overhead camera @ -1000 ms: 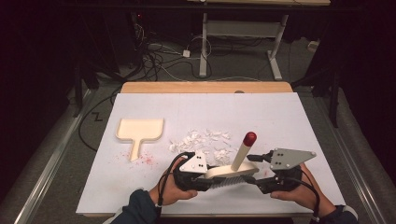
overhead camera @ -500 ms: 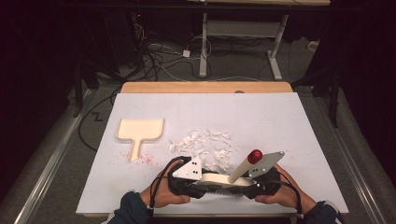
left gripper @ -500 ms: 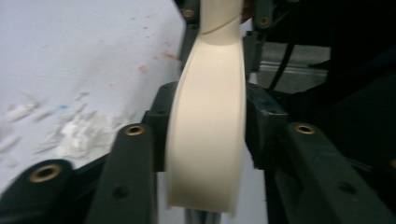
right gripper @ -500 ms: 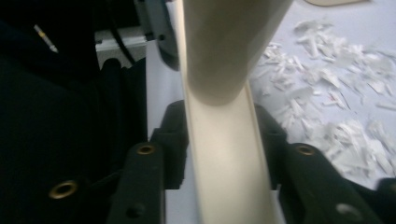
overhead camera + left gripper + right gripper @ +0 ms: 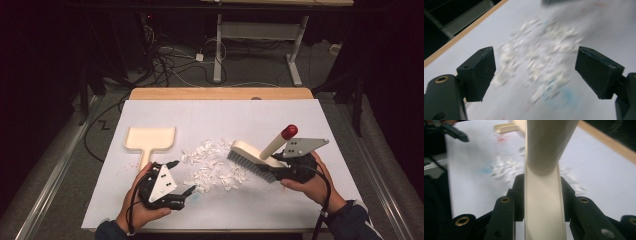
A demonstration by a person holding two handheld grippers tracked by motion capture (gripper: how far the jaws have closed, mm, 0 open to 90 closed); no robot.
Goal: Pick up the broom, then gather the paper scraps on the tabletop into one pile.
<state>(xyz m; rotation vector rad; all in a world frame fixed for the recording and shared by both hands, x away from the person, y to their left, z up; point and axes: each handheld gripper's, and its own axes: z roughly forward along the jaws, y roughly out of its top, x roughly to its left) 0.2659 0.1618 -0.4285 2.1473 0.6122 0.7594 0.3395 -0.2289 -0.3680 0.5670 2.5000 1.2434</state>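
Nearest the person, two hands come in over the front edge of the worktop [image 5: 310, 120], each holding one claw. The left claw [image 5: 181, 192] sits low at the front left, its jaws wide apart with nothing between them; in the left gripper view they frame the blurred scraps [image 5: 541, 57] lying on the sheet beyond. The right claw [image 5: 277, 172] is at the front right, its jaws clamped on the cream body of the brush [image 5: 252, 157]; the right gripper view shows that body [image 5: 544, 205] squeezed between the two black jaws, with the round handle rising just above.

There is one brush. Its dark bristles rest at the right edge of the scraps, and its handle tilts up and to the right, ending in a red cap [image 5: 289, 131].

One loose pile of small white scraps [image 5: 212, 162] lies between the two claws, in the middle of the sheet, spreading from near the left claw toward the bristles.

Farther back on the left lies one cream dustpan [image 5: 150, 139], flat, its handle pointing toward the person; no scraps are in it. Faint red marks show beside its handle.

A white sheet covers the worktop, with a wooden strip bare along the far edge. Beyond it the room is dark: cables [image 5: 170, 60] tangle across the floor, and a pale table frame [image 5: 260, 30] stands at the back.
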